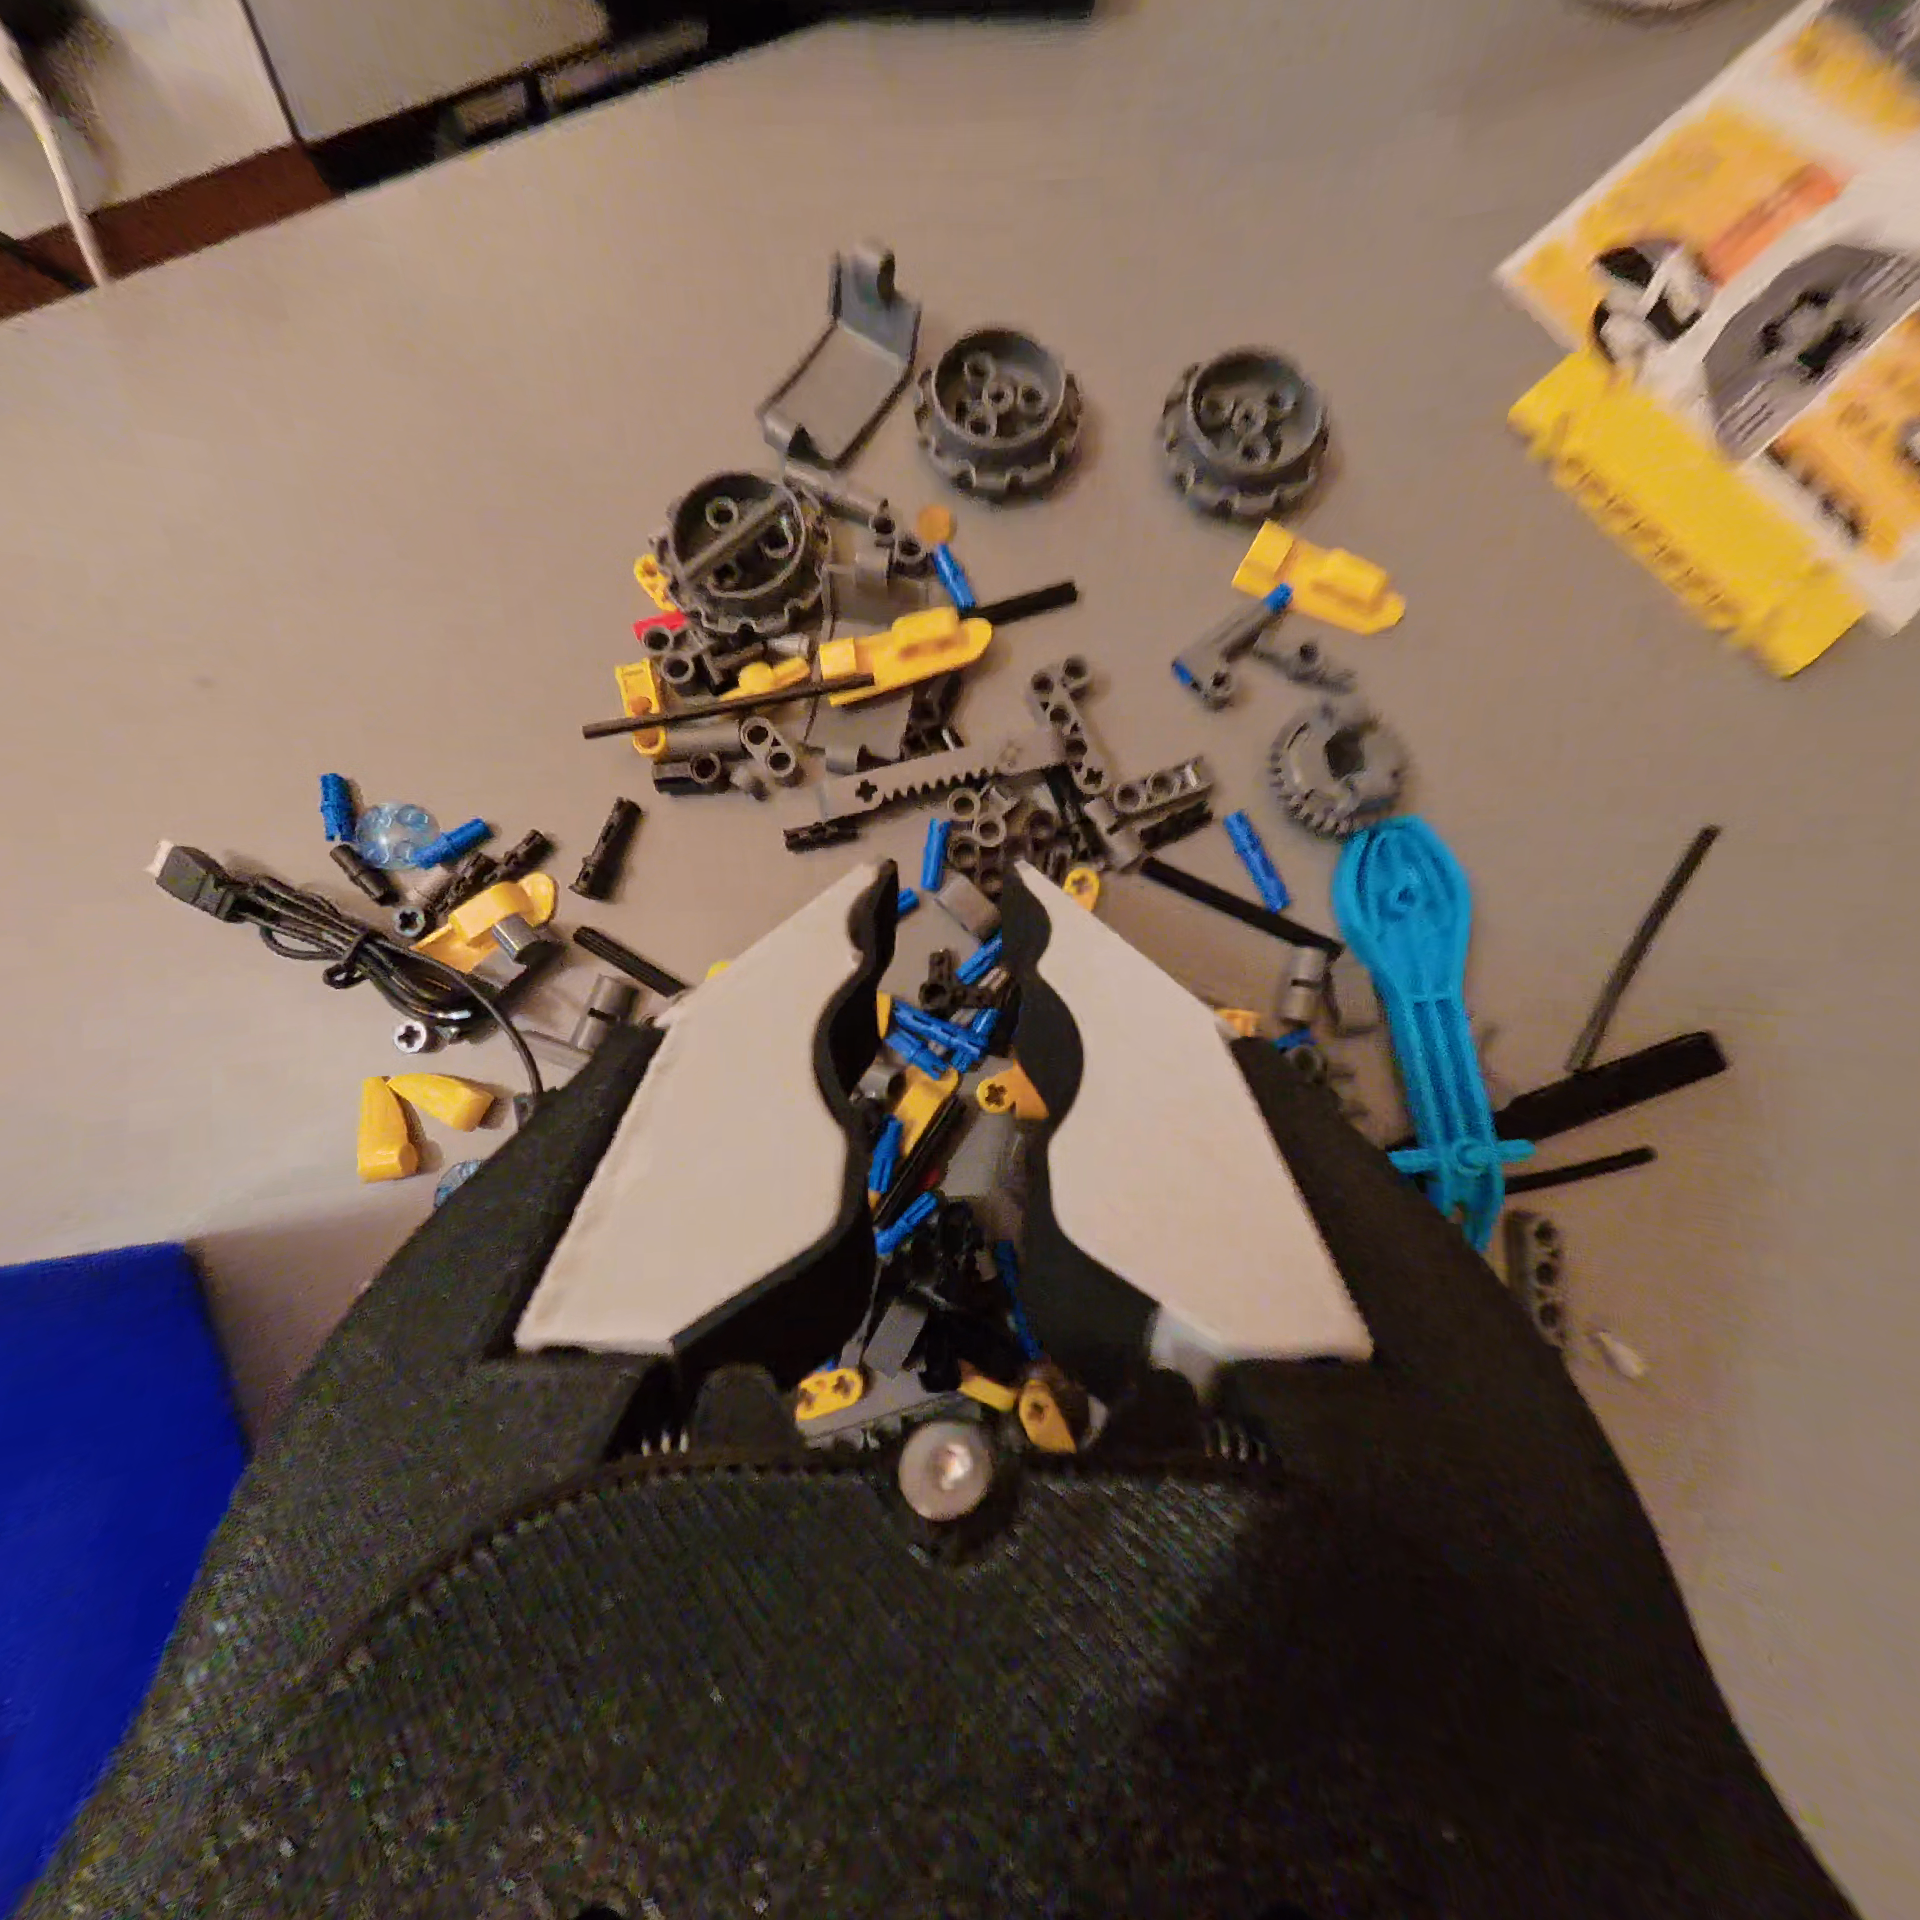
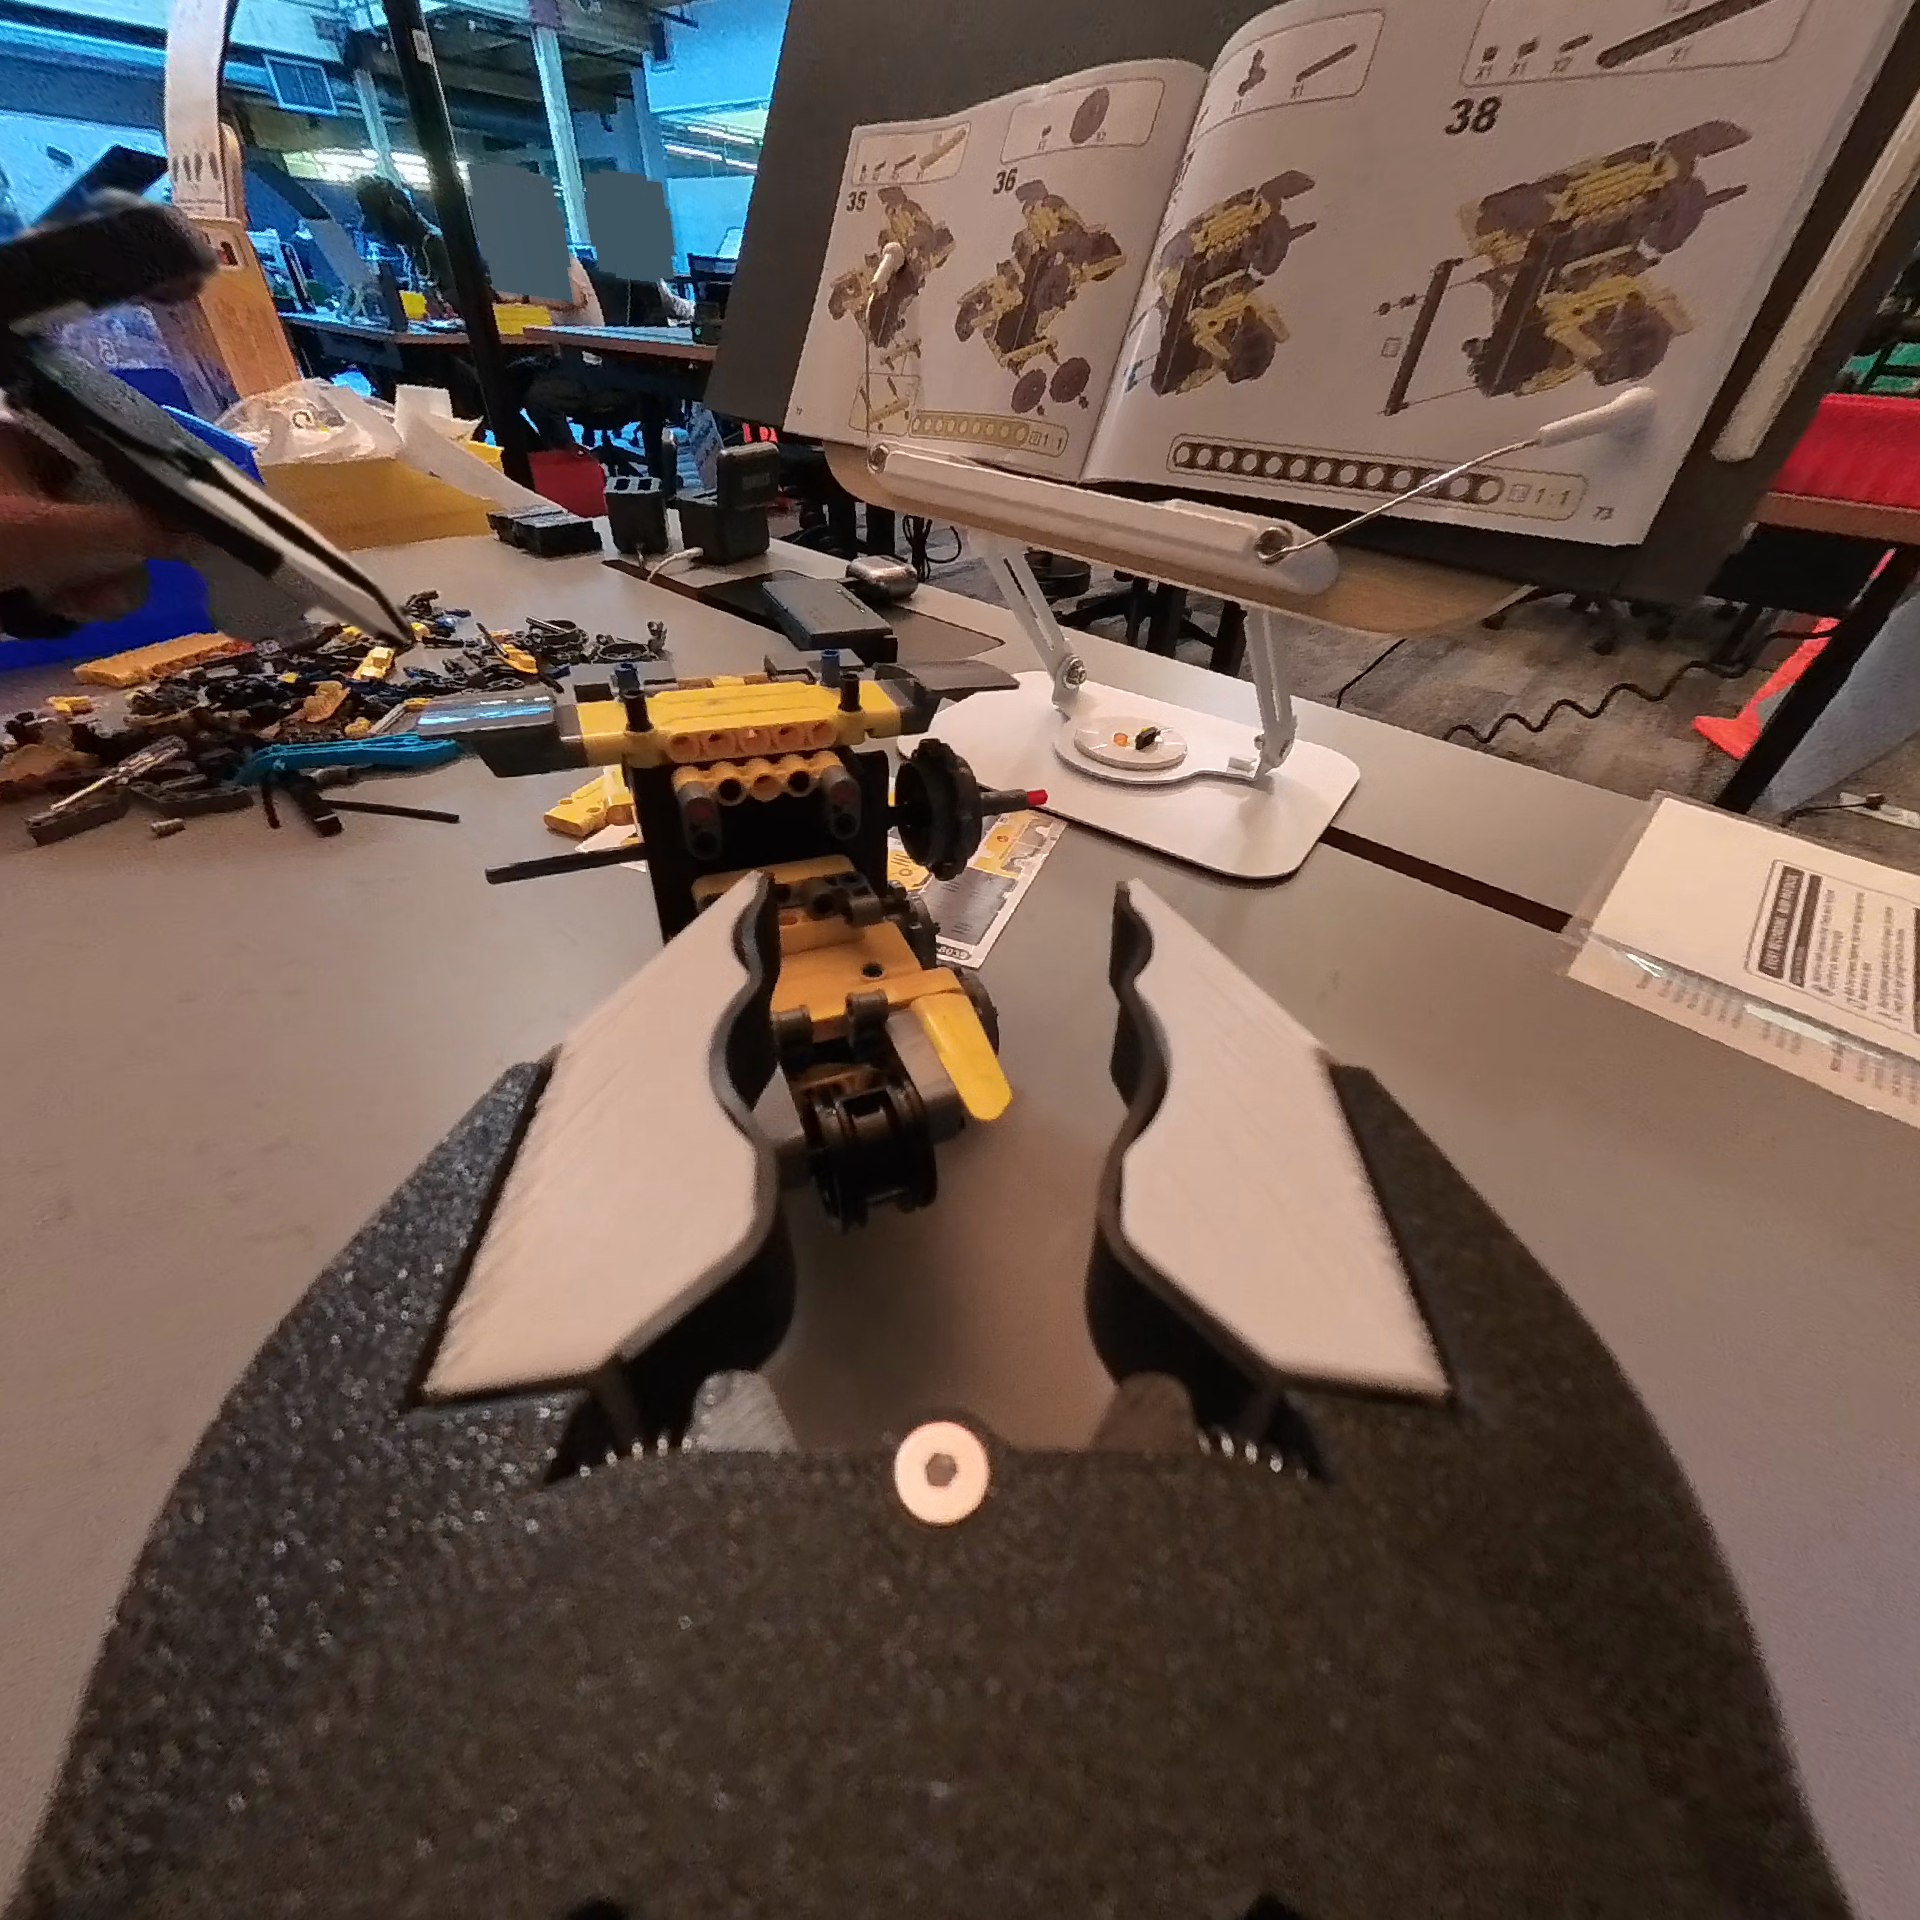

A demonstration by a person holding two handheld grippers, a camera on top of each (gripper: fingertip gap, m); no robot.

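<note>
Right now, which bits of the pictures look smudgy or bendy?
Left wrist view: the yellow booklet at top right is smeared, while the gray wheels look sharp. Right wrist view: the right gripper looks soft up close, and the table edge curves from the wide lens.

A grey table point(image 2: 208, 987) is filling the foreground. Behind it, long desks point(image 2: 623, 343) and black posts point(image 2: 436, 208) are receding through an open workroom under cool bluish light.
</note>
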